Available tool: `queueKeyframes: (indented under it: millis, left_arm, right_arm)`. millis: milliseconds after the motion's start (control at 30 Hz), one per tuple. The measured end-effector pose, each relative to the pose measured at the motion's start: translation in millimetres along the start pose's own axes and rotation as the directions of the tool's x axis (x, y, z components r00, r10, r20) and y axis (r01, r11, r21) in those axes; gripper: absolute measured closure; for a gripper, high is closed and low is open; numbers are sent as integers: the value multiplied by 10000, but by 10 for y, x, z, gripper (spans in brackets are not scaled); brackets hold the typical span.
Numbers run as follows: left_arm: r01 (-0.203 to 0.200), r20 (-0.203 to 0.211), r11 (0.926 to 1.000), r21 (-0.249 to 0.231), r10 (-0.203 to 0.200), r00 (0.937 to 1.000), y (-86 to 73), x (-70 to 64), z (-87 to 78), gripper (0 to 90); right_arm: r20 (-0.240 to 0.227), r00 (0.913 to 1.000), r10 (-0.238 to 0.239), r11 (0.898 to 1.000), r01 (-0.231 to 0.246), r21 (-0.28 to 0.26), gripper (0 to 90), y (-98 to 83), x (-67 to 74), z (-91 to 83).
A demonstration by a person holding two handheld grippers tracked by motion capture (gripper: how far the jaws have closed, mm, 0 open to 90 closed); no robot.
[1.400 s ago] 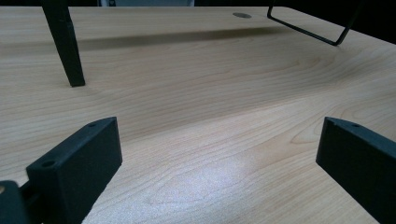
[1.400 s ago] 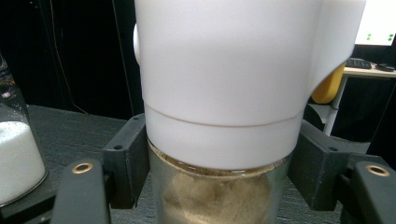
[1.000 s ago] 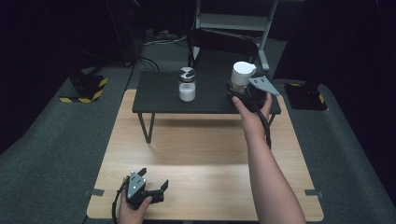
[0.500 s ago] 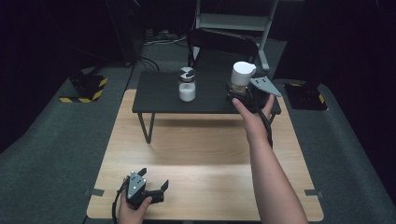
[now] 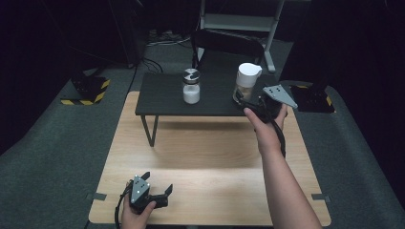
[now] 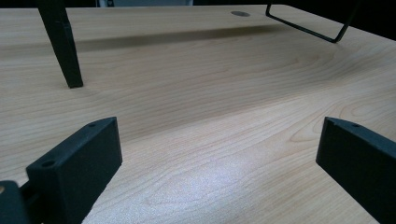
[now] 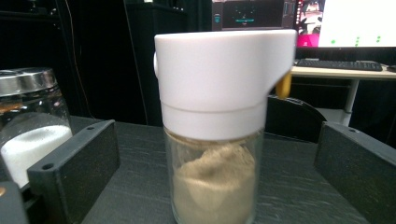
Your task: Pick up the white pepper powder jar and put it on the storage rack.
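Observation:
A glass jar with a white pouring lid [image 5: 247, 81] [image 7: 219, 93], holding brown powder, stands upright on the right part of a low black table [image 5: 162, 100]. My right gripper [image 5: 240, 98] [image 7: 215, 154] is level with it at its near right side. Its jaws have just been opening and now stand wide; the jar sits just ahead of and between them, and the pads do not touch it. My left gripper [image 5: 157, 183] [image 6: 219, 149] rests open on the wooden table [image 5: 205, 157] at the front left, nothing between its jaws.
A second glass jar with a metal lid and white grains [image 5: 191, 88] [image 7: 28, 135] stands left of the white-lidded one. The black table's thin legs [image 6: 60, 46] rest on the wooden top. A dark chair [image 5: 229, 45] is behind it.
The right gripper has drawn back a little from the white-lidded jar toward the person, jaws wider. The left gripper has not moved.

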State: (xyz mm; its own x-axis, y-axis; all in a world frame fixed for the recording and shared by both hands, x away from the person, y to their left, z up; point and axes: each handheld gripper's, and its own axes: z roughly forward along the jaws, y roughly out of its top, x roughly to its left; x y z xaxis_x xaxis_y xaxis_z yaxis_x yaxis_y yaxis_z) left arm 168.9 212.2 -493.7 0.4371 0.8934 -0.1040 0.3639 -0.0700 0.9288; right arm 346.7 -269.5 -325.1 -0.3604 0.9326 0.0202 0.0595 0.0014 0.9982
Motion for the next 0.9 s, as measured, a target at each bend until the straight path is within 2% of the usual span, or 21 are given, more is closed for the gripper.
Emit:
queueKeyframes:
  millis: [533, 900]
  left_arm:
    - [-34, -44, 10000, 69, 34, 10000, 12, -14, 9, 6]
    - [-100, -93, 9999, 65, 101, 9999, 11, -28, 8, 6]
  right_arm:
    - [-393, 9992, -92, 9981, 68, -610, 3, -134, -118, -531]
    - [-702, 9975, 91, 9954, -157, -946, 3, -306, -204, -912]
